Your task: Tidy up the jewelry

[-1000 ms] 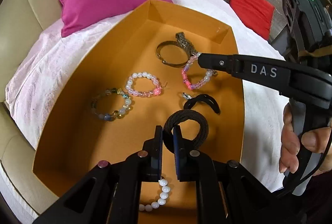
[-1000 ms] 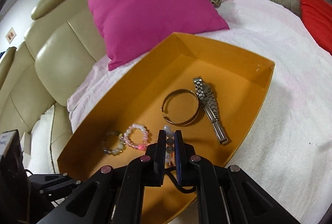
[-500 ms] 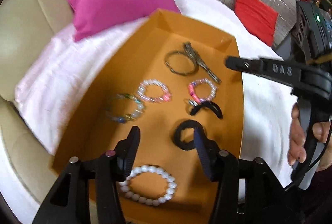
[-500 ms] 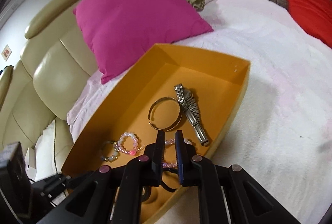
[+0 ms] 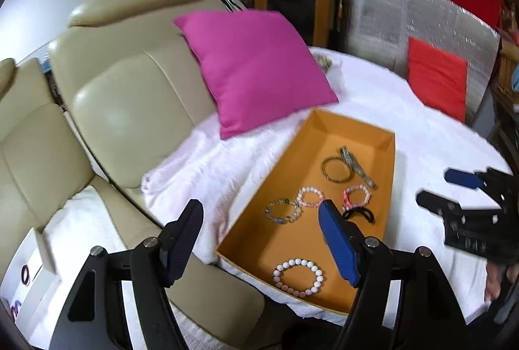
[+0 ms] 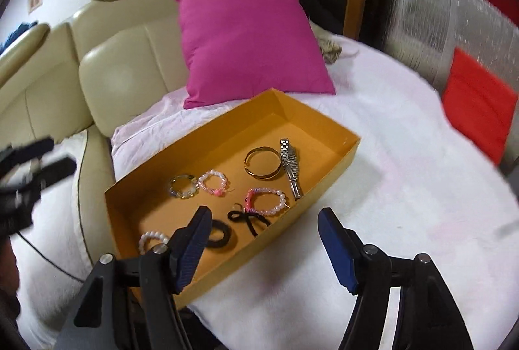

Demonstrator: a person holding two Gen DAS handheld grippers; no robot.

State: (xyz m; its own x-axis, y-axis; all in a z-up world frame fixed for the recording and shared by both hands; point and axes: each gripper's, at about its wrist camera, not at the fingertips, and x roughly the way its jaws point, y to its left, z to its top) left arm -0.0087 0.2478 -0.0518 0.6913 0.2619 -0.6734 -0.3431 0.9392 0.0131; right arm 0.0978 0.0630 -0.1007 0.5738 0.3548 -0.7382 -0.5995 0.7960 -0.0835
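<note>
Left wrist view shows the left gripper point(image 5: 261, 239) spread wide with nothing between its fingers, held above the near end of the orange tray point(image 5: 305, 152). The tray lies on a white cloth-covered bed point(image 5: 405, 110), with a cream sofa point(image 5: 129, 97) at 9 o'clock and a magenta pillow point(image 5: 256, 67) at 11 o'clock. Inside the tray, a white bead bracelet point(image 5: 299, 277) sits at the 6 o'clock end. A multicolour bead bracelet point(image 5: 283, 210) and a pale pink bead bracelet point(image 5: 310, 197) lie touching near the middle. A pink-and-white bracelet point(image 5: 356, 197) lies at their 3 o'clock, just above a black bow point(image 5: 358, 215). A gold bangle point(image 5: 337, 169) and a silver watch point(image 5: 356, 166) touch toward 12 o'clock.

Right wrist view shows the right gripper point(image 6: 264, 247) equally wide apart and empty, over the tray's near edge point(image 6: 292, 213). A black hair tie point(image 6: 220, 235) lies just beside its left finger, between the white bracelet point(image 6: 150, 239) and the bow point(image 6: 248, 218). A red cushion point(image 6: 476, 113) sits at 3 o'clock on the bed.
</note>
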